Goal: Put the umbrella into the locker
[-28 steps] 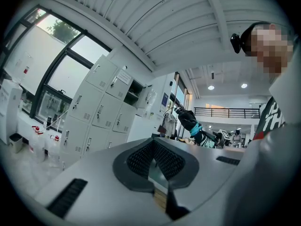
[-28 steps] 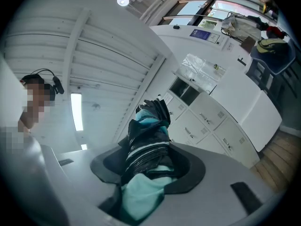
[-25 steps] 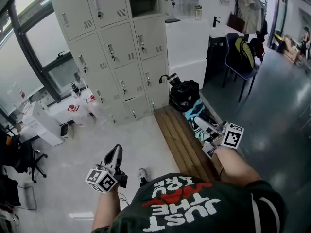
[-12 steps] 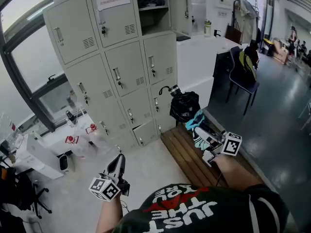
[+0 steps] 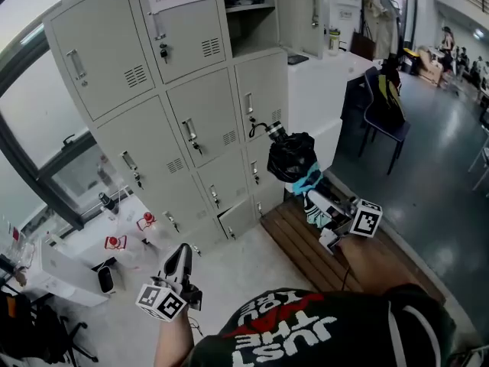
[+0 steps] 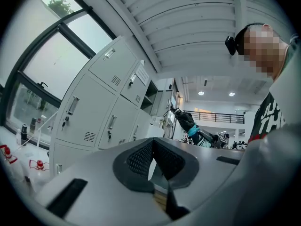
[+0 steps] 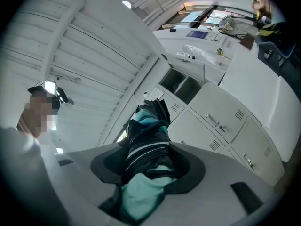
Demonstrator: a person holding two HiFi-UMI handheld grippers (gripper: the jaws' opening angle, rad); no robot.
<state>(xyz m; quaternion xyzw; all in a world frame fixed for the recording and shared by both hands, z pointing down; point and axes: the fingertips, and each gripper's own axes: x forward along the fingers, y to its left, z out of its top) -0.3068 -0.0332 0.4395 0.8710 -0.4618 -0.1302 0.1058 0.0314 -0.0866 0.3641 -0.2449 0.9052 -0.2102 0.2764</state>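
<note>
Before the lockers (image 5: 191, 121), we hold the folded umbrella (image 5: 293, 157) clamped in the right gripper (image 5: 313, 201); the left gripper (image 5: 182, 255) is closed and empty. We should aim its handle end squarely into the open compartment (image 5: 246, 21), clearing the frame.

Seen from above, the person wears a dark T-shirt (image 5: 306, 335) printed across the front with white block letters reading "JUST THE" and a line of red lettering beside them. A white stripe runs down its short sleeve (image 5: 409, 331), and a small dark camera unit (image 6: 231, 44) sits at the forehead. The left gripper (image 5: 184, 249) and right gripper (image 5: 315, 207) have pale grey bodies with black mesh-textured pads (image 6: 137, 158) lining the jaws, and each bears a white cube (image 5: 161, 300) faced with black square markers
</note>
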